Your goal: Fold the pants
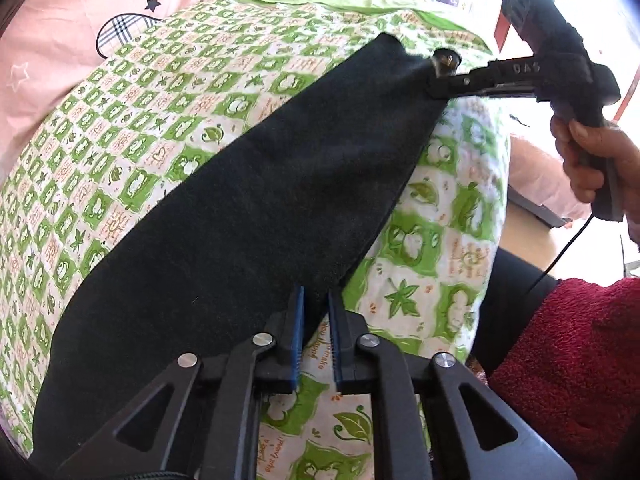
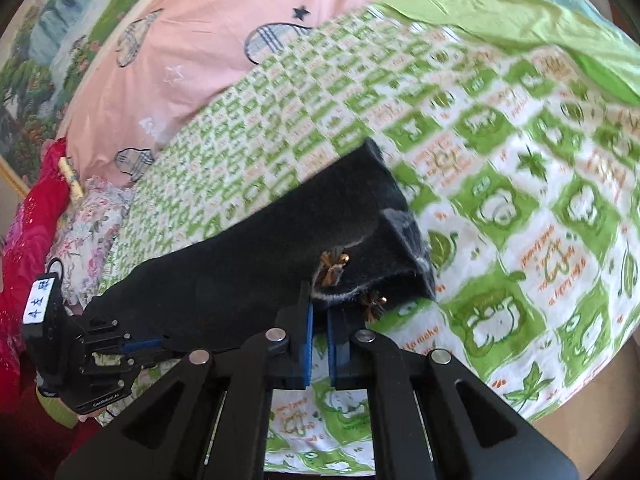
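The left gripper [image 1: 316, 300] is seen nearly closed, its blue pads pinched on the near edge of the black pants [image 1: 240, 200]. The pants are laid flat, dark and fuzzy, in a long band across the green-and-white checked bedsheet [image 1: 432, 240]. At the far end, where small bronze bows [image 2: 334, 268] are sewn, the cloth is clamped by the right gripper [image 2: 319, 312], apparently at the hem. A pink quilt [image 2: 208, 40] lies beyond.

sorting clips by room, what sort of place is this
Most likely a bedroom: the black pants lie on a bed under a green patterned bedsheet, with a pink quilt beyond and a framed landscape picture behind.
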The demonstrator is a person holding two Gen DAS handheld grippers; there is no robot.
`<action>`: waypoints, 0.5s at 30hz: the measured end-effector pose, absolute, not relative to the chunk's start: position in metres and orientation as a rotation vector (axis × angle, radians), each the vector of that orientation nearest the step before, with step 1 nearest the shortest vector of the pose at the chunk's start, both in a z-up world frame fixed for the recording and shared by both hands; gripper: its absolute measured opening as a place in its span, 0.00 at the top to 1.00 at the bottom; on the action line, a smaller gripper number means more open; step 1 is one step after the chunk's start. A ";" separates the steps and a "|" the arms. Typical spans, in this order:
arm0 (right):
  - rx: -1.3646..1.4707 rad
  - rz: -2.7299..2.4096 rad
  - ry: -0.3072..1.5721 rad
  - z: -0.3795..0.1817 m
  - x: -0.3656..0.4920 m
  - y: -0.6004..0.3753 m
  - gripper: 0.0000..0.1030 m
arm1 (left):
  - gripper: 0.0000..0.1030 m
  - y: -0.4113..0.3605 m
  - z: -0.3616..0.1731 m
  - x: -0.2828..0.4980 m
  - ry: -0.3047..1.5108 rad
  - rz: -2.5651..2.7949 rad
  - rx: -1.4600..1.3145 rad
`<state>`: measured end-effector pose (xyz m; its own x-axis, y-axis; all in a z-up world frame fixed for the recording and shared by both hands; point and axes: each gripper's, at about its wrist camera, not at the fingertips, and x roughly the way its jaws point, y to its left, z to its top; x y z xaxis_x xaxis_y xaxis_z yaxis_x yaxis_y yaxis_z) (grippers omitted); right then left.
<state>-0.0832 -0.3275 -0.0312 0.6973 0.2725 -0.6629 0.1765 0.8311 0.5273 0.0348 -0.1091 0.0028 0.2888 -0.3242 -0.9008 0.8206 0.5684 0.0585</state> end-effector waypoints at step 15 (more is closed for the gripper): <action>0.718 0.067 0.774 -0.041 -0.107 -0.351 0.62 | 0.47 -0.172 0.052 0.102 1.017 -0.938 0.436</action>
<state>-0.1071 -0.3512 -0.0406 0.7256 0.3078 -0.6154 0.1979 0.7632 0.6151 0.1021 -0.1721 0.0523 0.1989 -0.4567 -0.8671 0.8275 0.5523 -0.1011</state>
